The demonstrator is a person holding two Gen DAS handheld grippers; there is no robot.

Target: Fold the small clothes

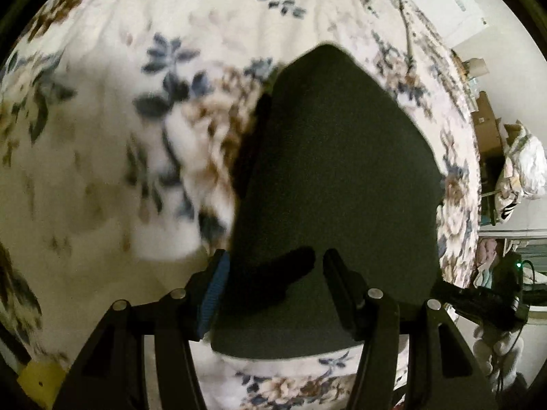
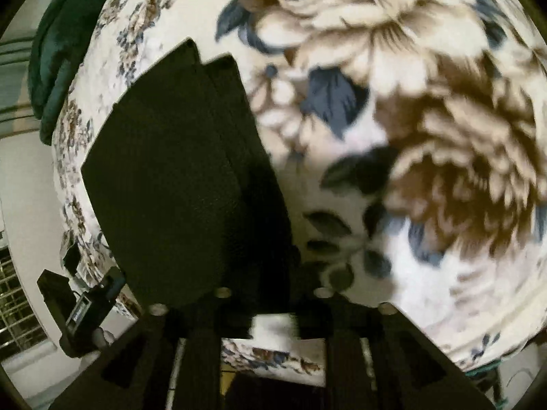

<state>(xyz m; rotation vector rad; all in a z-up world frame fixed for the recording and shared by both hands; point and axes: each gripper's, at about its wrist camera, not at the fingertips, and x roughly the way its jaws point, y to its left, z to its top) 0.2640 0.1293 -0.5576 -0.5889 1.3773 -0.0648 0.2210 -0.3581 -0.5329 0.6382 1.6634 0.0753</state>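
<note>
The dark garment [image 1: 335, 177] lies flat on the floral bed [image 1: 102, 136], long axis running away; left tool [image 1: 270, 266] open over its near edge; right tool [image 2: 270, 307] state unclear.

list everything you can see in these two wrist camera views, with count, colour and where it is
dark folded cloth garment: one, black-green, flat on the blanket, just ahead of both claws
floral fleece blanket: one, cream with brown and blue flowers, spread under the garment
dark green cushion: one, at the blanket's far left edge in the right wrist view
white bundle: one, off the blanket at far right in the left wrist view
left claw: one, black with a blue pad, jaws apart over the garment's near edge
right claw: one, black, fingertips dark and hard to read
</note>
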